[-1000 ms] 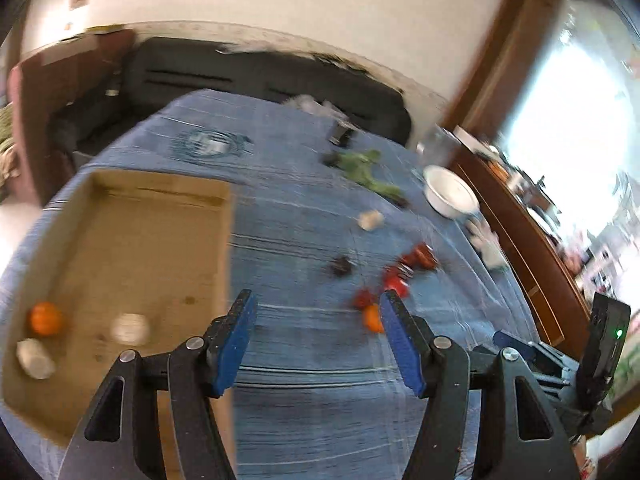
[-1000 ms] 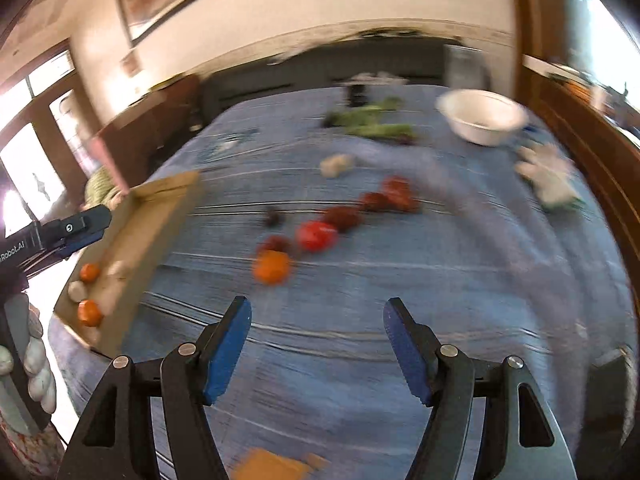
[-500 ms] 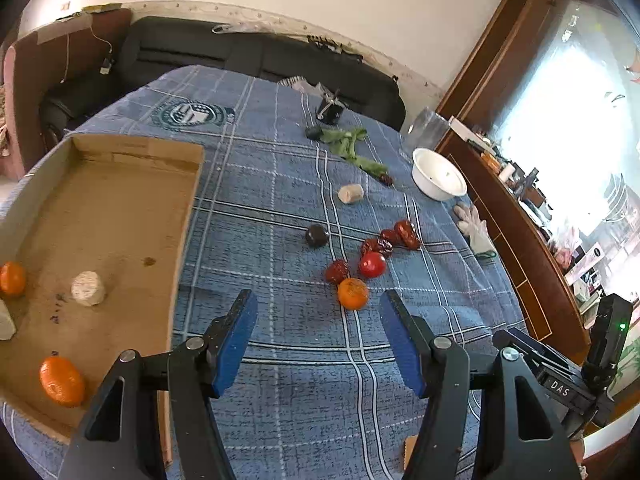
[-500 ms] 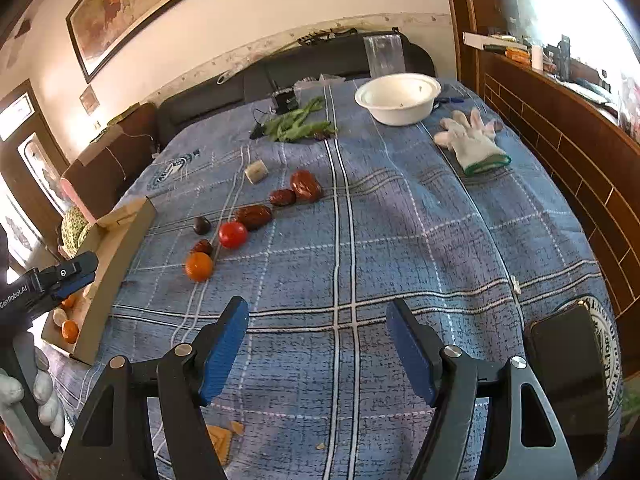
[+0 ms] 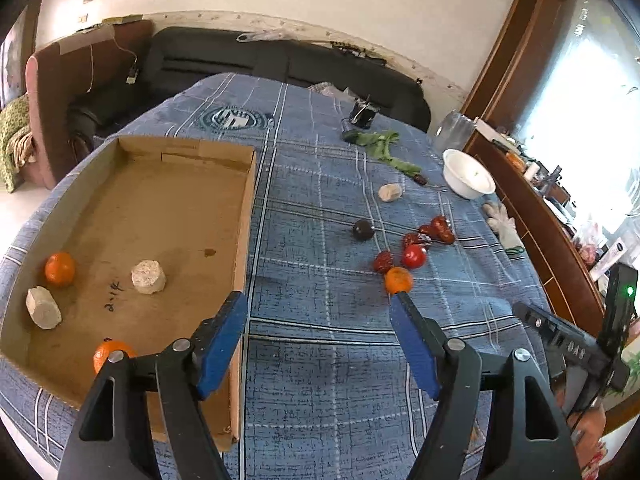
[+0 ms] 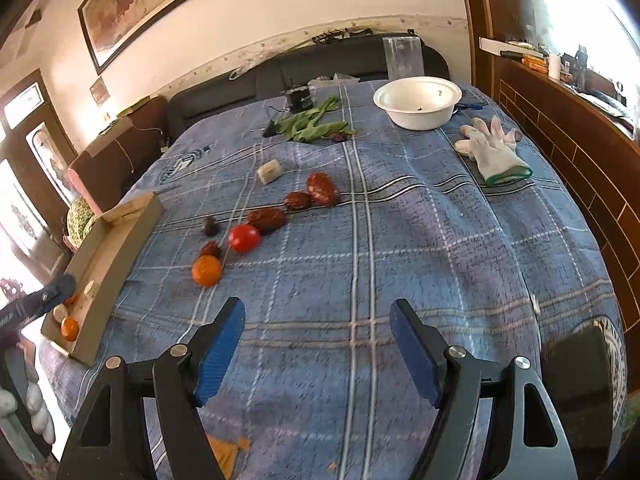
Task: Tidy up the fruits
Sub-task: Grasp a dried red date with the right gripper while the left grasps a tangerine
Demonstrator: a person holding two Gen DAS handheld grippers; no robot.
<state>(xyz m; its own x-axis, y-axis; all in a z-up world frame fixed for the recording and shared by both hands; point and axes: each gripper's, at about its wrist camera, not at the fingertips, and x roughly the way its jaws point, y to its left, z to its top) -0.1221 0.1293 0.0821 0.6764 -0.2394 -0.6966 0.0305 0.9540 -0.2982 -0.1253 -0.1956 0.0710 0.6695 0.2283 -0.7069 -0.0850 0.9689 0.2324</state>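
A cardboard tray [image 5: 244, 216] lies at the table's left with two oranges [image 5: 60, 268] and two pale lumps [image 5: 148, 277] in it; it also shows in the right wrist view [image 6: 120, 244]. Loose on the blue cloth are an orange [image 6: 206, 270], a red tomato [image 6: 244, 237], several dark red fruits [image 6: 320, 188], a small dark fruit [image 6: 209, 226] and a pale lump [image 6: 269, 171]. My left gripper [image 5: 320, 334] is open and empty above the cloth beside the tray's near right corner. My right gripper [image 6: 318, 344] is open and empty, well short of the fruits.
A white bowl [image 6: 416, 102], a white glove [image 6: 492, 152], green leaves [image 6: 316, 124] and a clear jar [image 6: 402, 56] sit at the far side. A dark phone [image 6: 576, 372] lies near right. A wooden ledge [image 6: 560, 128] runs along the right edge.
Both views have steadied after a blurred swing. The left gripper has drawn back and left toward the tray; the right gripper shifted slightly closer to the fruits. Both stayed open.
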